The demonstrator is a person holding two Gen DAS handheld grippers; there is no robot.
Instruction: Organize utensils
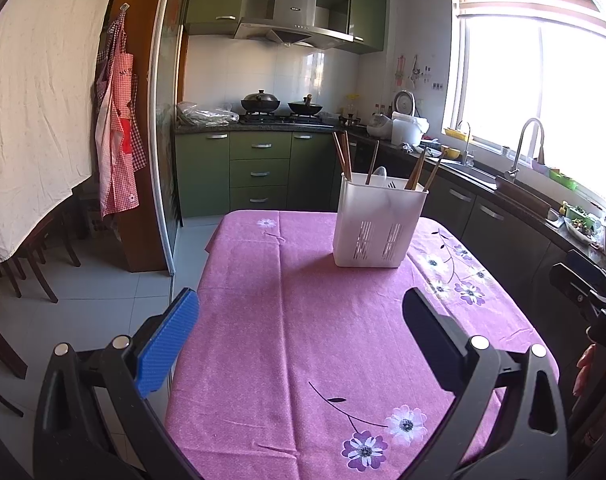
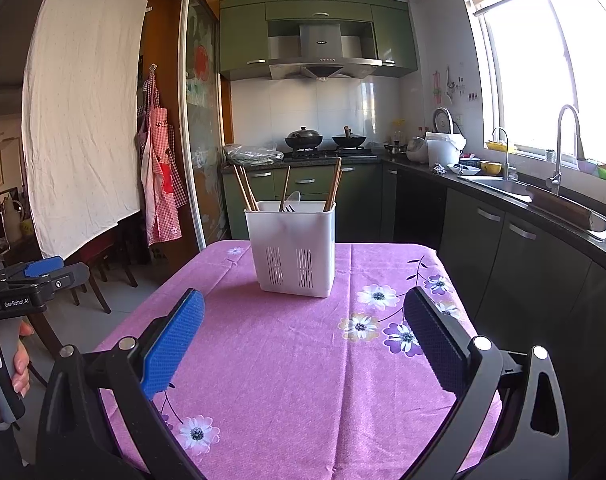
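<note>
A white slotted utensil holder (image 1: 377,224) (image 2: 294,248) stands upright at the far end of the table with the pink flowered cloth (image 1: 303,320) (image 2: 303,360). Wooden chopsticks (image 1: 341,156) (image 2: 245,188) lean in its left and right compartments, and a white spoon (image 1: 379,174) (image 2: 294,199) and dark fork tines show in the middle. My left gripper (image 1: 301,332) hovers open over the near half of the table, nothing between its fingers. My right gripper (image 2: 303,336) is likewise open and empty, well short of the holder.
A dark counter with sink and faucet (image 2: 565,148) runs along the right. Green cabinets and a stove with two woks (image 1: 281,106) stand behind the table. Wooden chairs (image 1: 35,264) and a hanging white sheet (image 1: 35,92) are at the left. A hand (image 2: 7,364) holds the left gripper's handle.
</note>
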